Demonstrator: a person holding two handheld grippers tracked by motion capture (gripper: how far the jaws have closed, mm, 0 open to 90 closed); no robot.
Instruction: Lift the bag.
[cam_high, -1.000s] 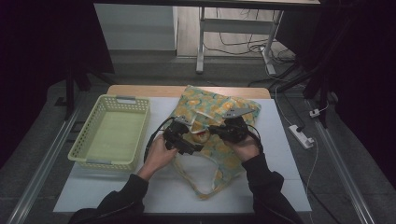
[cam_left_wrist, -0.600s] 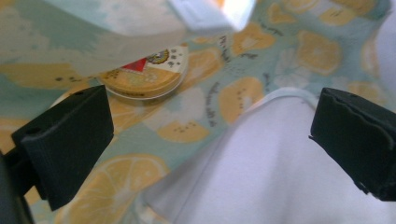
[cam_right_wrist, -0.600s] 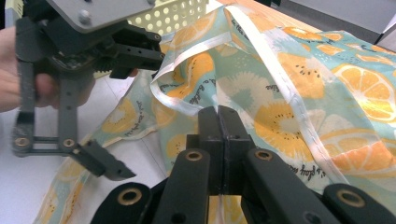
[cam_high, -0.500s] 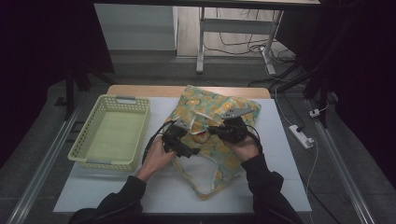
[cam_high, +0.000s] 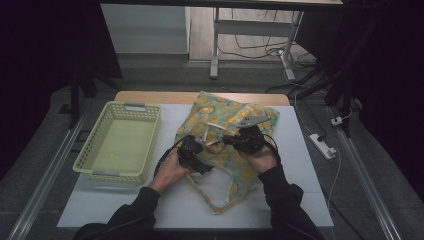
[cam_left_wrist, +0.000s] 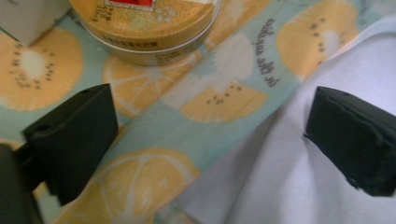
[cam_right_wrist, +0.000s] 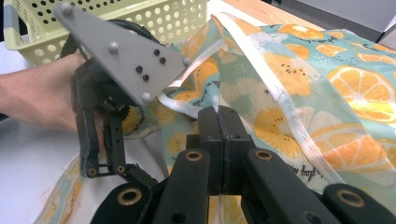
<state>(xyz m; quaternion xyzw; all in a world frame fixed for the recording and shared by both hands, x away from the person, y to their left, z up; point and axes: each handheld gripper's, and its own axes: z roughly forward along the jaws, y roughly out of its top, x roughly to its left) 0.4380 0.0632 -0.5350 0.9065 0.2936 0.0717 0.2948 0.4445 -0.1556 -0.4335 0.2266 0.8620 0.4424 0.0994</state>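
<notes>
My right tool (cam_right_wrist: 219, 116) stayed clamped on the citrus-print bag's (cam_high: 235, 120) rim, lifting its mouth off the counter (cam_high: 310, 165); my left tool (cam_left_wrist: 210, 140), jaws apart, straddled the lower edge near a round tin (cam_left_wrist: 144, 28).

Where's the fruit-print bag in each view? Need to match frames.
High view: fruit-print bag at table centre, right of the yellow basket, under both grippers.
Left gripper view: its orange-slice cloth runs between the open jaws, a round tin on it at top.
Right gripper view: its rim is pinched in the shut jaws.
Shared landmark: the orange-slice print.
</notes>
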